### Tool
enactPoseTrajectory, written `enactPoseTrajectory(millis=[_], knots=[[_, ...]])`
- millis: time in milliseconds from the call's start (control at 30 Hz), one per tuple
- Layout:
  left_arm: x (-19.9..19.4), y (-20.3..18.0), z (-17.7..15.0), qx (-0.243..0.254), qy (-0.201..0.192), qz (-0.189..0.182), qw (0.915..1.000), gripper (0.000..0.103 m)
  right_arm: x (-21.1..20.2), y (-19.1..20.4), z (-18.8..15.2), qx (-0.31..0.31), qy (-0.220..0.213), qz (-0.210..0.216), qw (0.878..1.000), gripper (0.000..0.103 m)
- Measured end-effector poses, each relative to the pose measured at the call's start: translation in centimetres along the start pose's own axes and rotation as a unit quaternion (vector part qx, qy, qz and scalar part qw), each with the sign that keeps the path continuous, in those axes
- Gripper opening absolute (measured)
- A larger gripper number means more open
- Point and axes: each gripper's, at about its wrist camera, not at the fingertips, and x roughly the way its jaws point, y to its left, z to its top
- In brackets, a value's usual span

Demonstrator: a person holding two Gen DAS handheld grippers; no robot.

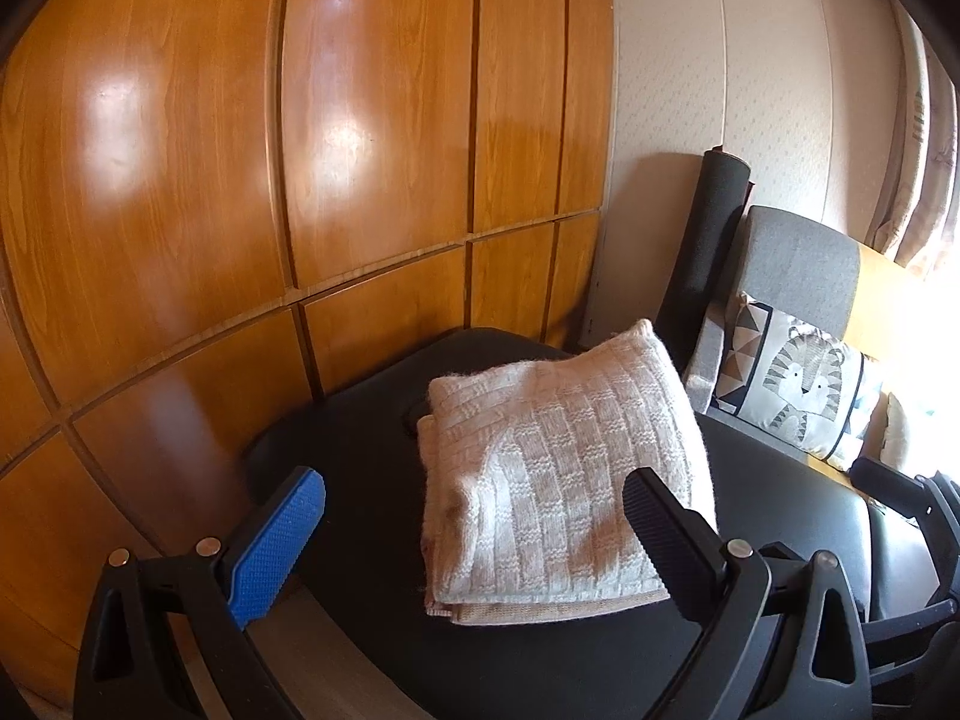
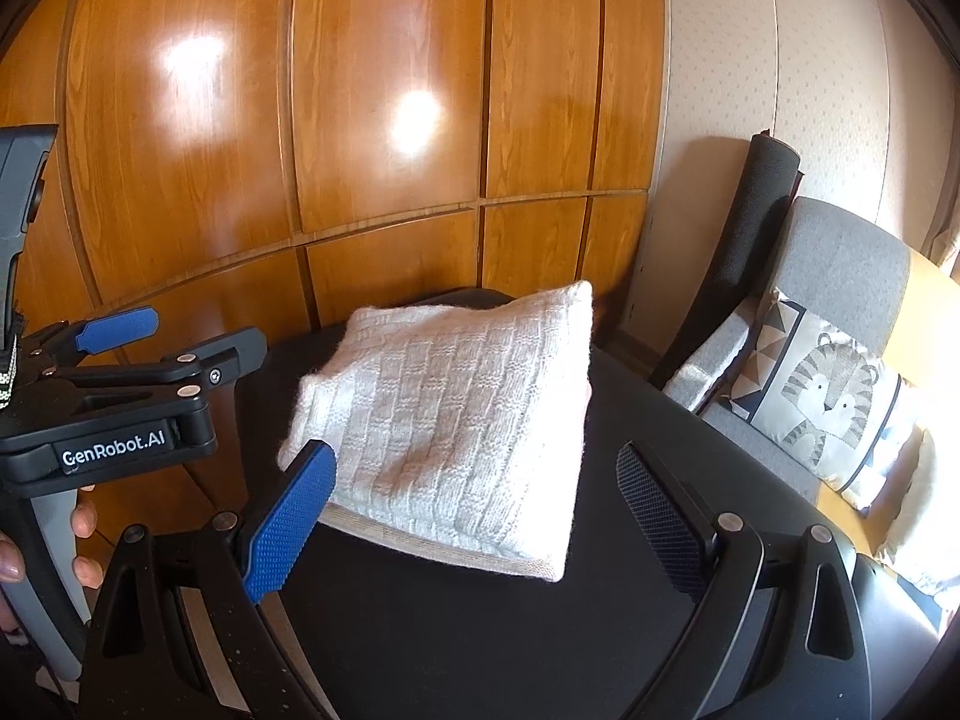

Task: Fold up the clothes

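A cream knit garment (image 1: 558,480) lies folded into a thick rectangle on a black padded surface (image 1: 360,480). My left gripper (image 1: 474,480) hovers over the garment's near edge, open, its blue and black fingers apart and holding nothing. In the right wrist view the same garment (image 2: 456,420) lies just beyond my right gripper (image 2: 474,456), which is also open with nothing held; its blue finger (image 2: 288,522) overlaps the garment's near left corner. The left gripper (image 2: 198,330) shows at the left, off the surface's (image 2: 600,600) edge, its jaws apart.
Glossy wooden wardrobe doors (image 1: 300,180) stand close behind the surface. To the right are a grey chair (image 2: 840,252) with a tiger cushion (image 2: 828,396) and a black rolled mat (image 2: 762,210) leaning on the wall. A hand (image 2: 84,522) holds the left gripper's handle.
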Motion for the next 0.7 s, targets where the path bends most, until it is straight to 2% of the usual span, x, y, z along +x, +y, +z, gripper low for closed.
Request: enactPoseTrajectory(millis=[700], knots=[[1.7,0.0,-0.3,0.007,0.016,0.000,0.9999,0.103,1.4,0.2,-0.2,0.002,0.013,-0.001,1.000,0.097]])
